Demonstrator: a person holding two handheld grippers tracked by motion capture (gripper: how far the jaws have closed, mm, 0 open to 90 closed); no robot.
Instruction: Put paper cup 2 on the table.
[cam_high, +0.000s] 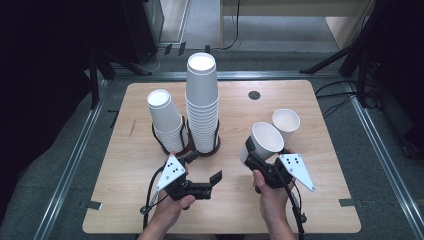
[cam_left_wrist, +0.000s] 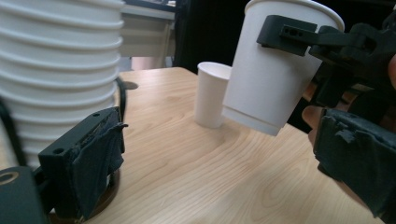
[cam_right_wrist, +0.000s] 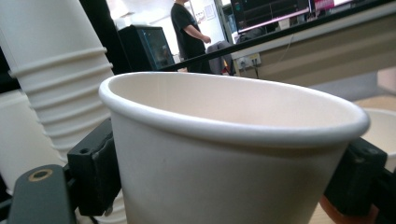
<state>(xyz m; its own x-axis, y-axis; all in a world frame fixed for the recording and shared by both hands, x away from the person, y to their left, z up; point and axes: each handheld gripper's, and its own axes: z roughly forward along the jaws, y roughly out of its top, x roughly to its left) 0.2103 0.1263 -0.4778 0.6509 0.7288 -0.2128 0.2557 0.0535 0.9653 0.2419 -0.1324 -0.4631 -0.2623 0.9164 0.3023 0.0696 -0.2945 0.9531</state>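
My right gripper (cam_high: 260, 150) is shut on a white paper cup (cam_high: 266, 140), held tilted above the table with its mouth facing up and away. In the right gripper view that cup (cam_right_wrist: 233, 154) sits between both jaws. In the left gripper view one black finger (cam_left_wrist: 289, 32) of the right gripper presses against the held cup (cam_left_wrist: 271, 70). A second white cup (cam_high: 286, 122) stands upright on the table just behind it. My left gripper (cam_high: 204, 167) is open with nothing between its pads (cam_left_wrist: 93, 158), low over the table in front of the tall cup stack (cam_high: 202, 100).
A shorter stack of upside-down cups (cam_high: 165, 120) stands left of the tall one, each in a black wire holder. The wooden table (cam_high: 150, 210) has a dark round hole (cam_high: 254, 95) near its far edge. A person (cam_right_wrist: 187, 32) stands far off in the room.
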